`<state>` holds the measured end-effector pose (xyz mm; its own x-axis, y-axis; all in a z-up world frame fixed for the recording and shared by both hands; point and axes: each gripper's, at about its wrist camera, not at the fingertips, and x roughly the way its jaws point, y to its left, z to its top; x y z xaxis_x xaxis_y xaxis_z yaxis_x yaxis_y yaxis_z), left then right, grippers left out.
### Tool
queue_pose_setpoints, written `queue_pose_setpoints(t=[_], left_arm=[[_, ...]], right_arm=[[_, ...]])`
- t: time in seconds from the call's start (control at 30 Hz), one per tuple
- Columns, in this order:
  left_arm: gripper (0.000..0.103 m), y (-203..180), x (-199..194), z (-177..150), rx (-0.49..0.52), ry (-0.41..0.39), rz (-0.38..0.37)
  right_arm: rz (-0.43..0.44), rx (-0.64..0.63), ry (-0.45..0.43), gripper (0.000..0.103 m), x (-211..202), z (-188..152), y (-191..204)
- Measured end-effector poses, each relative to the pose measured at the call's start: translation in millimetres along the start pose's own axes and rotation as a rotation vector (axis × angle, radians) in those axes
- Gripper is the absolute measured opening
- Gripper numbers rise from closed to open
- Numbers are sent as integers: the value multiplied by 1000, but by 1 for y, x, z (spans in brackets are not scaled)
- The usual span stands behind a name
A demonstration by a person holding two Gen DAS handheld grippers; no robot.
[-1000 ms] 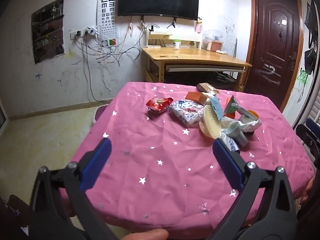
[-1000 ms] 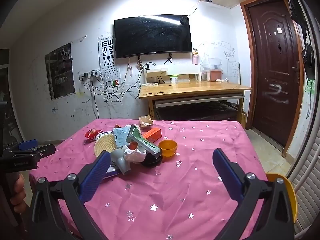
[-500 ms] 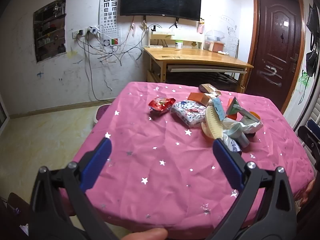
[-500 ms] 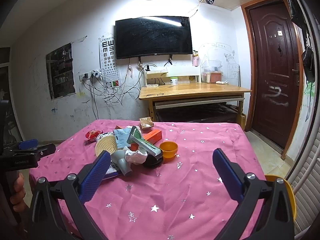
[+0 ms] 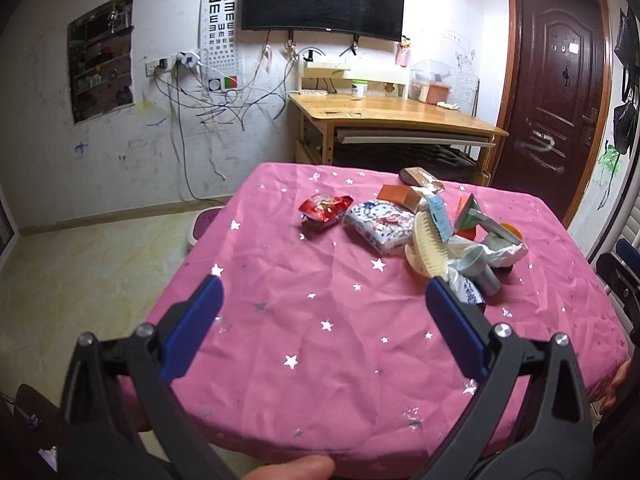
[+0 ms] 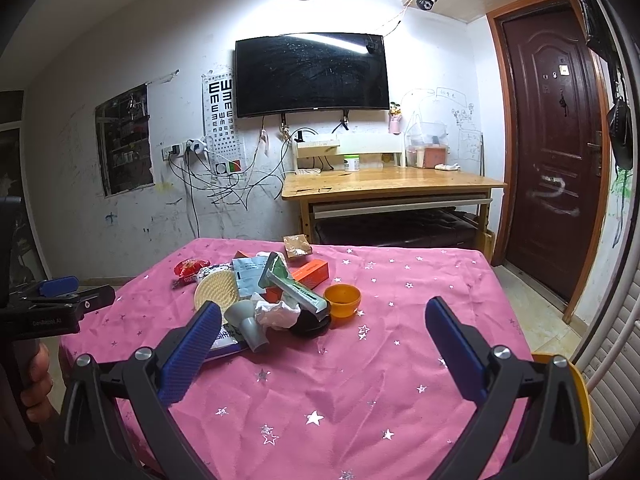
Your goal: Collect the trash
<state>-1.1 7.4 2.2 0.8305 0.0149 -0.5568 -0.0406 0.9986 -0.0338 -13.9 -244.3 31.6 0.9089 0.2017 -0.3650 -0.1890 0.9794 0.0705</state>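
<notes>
A pile of clutter lies on the pink starred tablecloth [image 5: 320,320]. It holds a red snack wrapper [image 5: 325,208], a patterned tissue pack [image 5: 378,226], a cream brush [image 5: 426,246], crumpled white paper [image 6: 278,314], an orange box [image 6: 310,272], a green carton [image 6: 292,288] and an orange bowl [image 6: 342,299]. My left gripper [image 5: 322,312] hovers open over the near left part of the table, short of the pile. My right gripper [image 6: 322,340] is open too, with nothing in it, near the front edge just right of the pile. The left gripper [image 6: 60,292] also shows at the far left.
A wooden desk [image 5: 394,120] stands behind the table under a wall TV [image 6: 312,74]. A dark door [image 6: 556,140] is at the right. A yellow container [image 6: 576,392] sits beside the table's right edge. Open floor [image 5: 80,260] lies to the left.
Both cameras have tilted up slightly, so the table and pile sit a little lower in view. Both grippers stay open; nothing on the table has moved.
</notes>
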Motion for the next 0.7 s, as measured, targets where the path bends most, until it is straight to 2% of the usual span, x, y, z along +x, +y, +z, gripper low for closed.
queue_pose_setpoints(t=[0.7], left_arm=[[97,5,0,1,-4,-2,1]], right_arm=[[-3,-2,3,95,0,-1,0]])
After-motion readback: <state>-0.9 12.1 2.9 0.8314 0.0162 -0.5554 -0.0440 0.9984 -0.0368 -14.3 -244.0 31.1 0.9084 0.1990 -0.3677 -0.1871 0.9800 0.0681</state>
